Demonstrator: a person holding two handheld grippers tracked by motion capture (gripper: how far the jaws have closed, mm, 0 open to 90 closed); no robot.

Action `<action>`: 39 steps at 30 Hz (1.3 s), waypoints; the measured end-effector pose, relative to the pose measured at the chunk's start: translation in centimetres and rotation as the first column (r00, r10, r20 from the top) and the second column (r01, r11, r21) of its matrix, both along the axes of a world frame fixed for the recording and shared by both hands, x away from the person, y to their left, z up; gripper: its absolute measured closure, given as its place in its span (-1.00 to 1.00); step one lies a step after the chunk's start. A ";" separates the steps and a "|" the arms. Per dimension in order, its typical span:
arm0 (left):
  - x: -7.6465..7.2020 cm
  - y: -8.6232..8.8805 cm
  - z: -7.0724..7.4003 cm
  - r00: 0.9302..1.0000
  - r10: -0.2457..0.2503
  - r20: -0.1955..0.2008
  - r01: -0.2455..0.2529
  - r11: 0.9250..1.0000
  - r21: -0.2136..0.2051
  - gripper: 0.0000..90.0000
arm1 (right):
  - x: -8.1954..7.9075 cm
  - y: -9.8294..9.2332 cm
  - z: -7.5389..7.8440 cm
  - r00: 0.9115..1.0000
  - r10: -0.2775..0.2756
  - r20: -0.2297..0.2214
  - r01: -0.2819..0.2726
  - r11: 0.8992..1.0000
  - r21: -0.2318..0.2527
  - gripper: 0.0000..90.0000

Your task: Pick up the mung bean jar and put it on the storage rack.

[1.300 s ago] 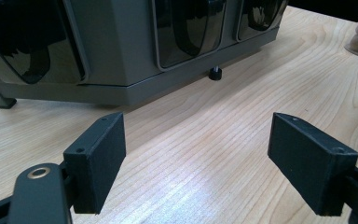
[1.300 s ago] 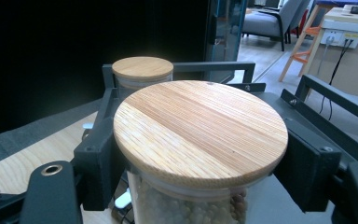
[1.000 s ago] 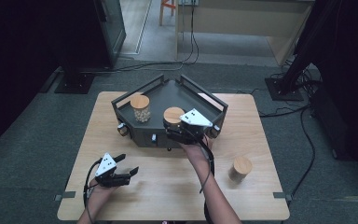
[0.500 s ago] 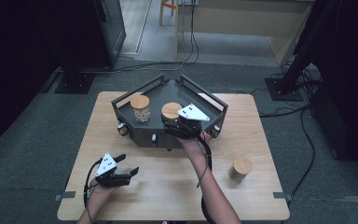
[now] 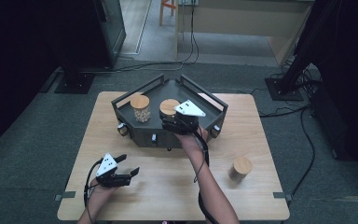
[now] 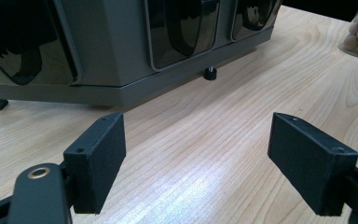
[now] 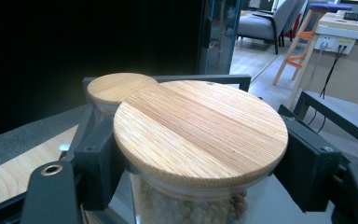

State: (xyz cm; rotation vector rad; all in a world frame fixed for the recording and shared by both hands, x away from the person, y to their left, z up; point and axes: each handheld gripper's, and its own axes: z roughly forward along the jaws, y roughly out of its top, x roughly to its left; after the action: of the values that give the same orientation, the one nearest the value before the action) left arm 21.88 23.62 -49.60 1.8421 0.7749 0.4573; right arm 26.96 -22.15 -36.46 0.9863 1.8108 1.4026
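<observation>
Near the front left corner of the wooden table (image 5: 261, 154), the left gripper (image 5: 129, 168) hovers low over bare wood with its jaws spread wide and nothing between them; in the left gripper view its two black pads (image 6: 98, 158) stand well apart above the grain, facing the dark front wall of the grey tray (image 6: 121, 46). That tray (image 5: 135, 128) sits at the middle of the table's back edge, raised on small feet. Inside it, toward its left side, stands a glass jar with a wooden lid (image 5: 140, 108), upright and holding pale round pieces. Just to the right of it, near the tray's middle, a second lidded jar (image 5: 169, 107) stands upright, and the right gripper (image 5: 175, 122) is clamped on it: in the right gripper view the pads (image 7: 98, 163) press against the glass on both sides just under the round wooden lid (image 7: 200, 130), with pale beads showing through below. Farther right, near the table's front right corner and well apart from the tray, a third jar (image 5: 240, 169) with a wooden lid stands alone on the wood.
</observation>
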 end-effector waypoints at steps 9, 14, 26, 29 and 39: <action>0.0 0.1 0.0 1.000 0.001 0.001 -0.001 1.000 0.000 -0.58 | 0.5 0.2 0.0 1.000 -0.014 0.000 0.014 1.000 -0.004 -0.45; 0.1 0.1 0.0 1.000 -0.002 0.001 0.002 1.000 0.000 -0.58 | 0.7 0.2 -0.1 1.000 -0.019 0.000 0.019 1.000 -0.005 -0.45; 0.1 0.1 0.0 1.000 0.000 0.000 0.000 1.000 -0.003 -0.58 | 1.5 0.3 -0.4 0.999 -0.035 -0.003 0.035 0.999 -0.003 -0.45; 0.1 0.1 0.0 1.000 -0.003 -0.001 0.003 1.000 -0.002 -0.58 | 1.7 0.4 -0.5 0.999 -0.039 -0.010 0.039 0.999 0.000 -0.45; 0.1 0.1 -0.1 1.000 -0.004 -0.003 0.004 1.000 -0.005 -0.58 | 2.8 1.2 -1.3 0.997 -0.059 -0.040 0.059 0.998 -0.002 -0.45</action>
State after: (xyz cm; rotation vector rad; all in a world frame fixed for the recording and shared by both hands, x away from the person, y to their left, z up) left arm 22.03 23.77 -49.66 1.8403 0.7739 0.4495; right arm 29.75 -20.96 -37.78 1.0654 1.7960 1.3552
